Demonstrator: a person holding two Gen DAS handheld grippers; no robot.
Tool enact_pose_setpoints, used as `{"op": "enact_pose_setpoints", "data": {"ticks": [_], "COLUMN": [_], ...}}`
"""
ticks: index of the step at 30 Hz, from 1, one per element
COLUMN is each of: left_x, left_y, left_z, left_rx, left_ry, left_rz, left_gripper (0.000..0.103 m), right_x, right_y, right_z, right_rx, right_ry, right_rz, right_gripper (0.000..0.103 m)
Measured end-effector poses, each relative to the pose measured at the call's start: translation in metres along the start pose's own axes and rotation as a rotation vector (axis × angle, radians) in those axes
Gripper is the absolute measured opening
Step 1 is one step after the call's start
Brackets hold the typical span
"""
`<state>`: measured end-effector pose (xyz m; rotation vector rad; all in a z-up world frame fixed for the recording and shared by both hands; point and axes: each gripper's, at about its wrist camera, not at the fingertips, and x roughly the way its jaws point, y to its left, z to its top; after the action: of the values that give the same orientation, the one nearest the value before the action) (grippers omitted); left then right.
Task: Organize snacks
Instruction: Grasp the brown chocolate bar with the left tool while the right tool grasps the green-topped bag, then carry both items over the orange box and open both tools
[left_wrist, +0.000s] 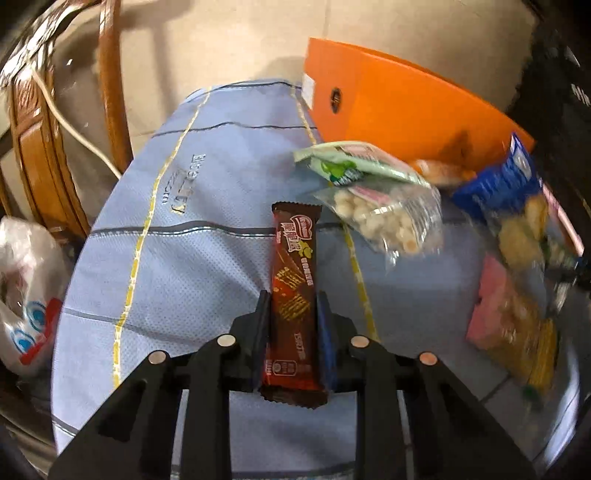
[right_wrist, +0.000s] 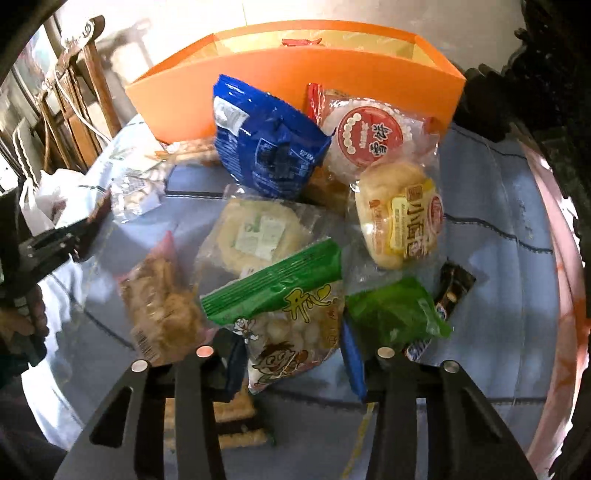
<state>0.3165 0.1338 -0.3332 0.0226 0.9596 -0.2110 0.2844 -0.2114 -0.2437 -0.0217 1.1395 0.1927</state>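
Note:
My left gripper (left_wrist: 291, 306) is shut on a brown chocolate wafer bar (left_wrist: 293, 280), held lengthwise above the blue cloth (left_wrist: 184, 258). An orange box (left_wrist: 399, 107) stands at the far right of that view; in the right wrist view the orange box (right_wrist: 295, 74) is open at the back. My right gripper (right_wrist: 293, 354) is open around a green-topped bag of puffed balls (right_wrist: 291, 325). Ahead lie a blue packet (right_wrist: 266, 144), a red-labelled rice cake (right_wrist: 369, 136), a yellow bun (right_wrist: 402, 218) and a green packet (right_wrist: 395, 314). The left gripper (right_wrist: 74, 236) also shows at the left edge.
Wooden chairs (left_wrist: 48, 140) with a white cable stand left of the table. A white plastic bag (left_wrist: 26, 291) lies at the left edge. More snack bags (left_wrist: 384, 214) lie by the orange box. A dark candy bar (right_wrist: 454, 288) lies right of the green packet. A pink rim (right_wrist: 565, 258) bounds the right.

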Motion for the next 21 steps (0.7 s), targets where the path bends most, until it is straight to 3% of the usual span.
{"op": "enact_pose_setpoints", "data": {"ticks": [7, 13, 21], "left_x": [-0.023, -0.036, -0.080], "left_y": [-0.021, -0.018, -0.028], "left_z": [-0.004, -0.013, -0.006], "left_rx": [0.056, 0.020, 0.007], "left_ry": [-0.026, -0.024, -0.114], "left_rz": [-0.032, -0.062, -0.134], "left_gripper": [0.023, 0.023, 0.023], "right_x": [-0.041, -0.066, -0.091], "right_y": [0.001, 0.000, -0.007], "right_z": [0.004, 0.007, -0.001], "right_rx": [0.012, 0.038, 0.121], "right_ry": [-0.095, -0.133, -0.175], "right_rz": [0.005, 0.022, 0.105], "right_gripper": [0.044, 0.044, 0.044]}}
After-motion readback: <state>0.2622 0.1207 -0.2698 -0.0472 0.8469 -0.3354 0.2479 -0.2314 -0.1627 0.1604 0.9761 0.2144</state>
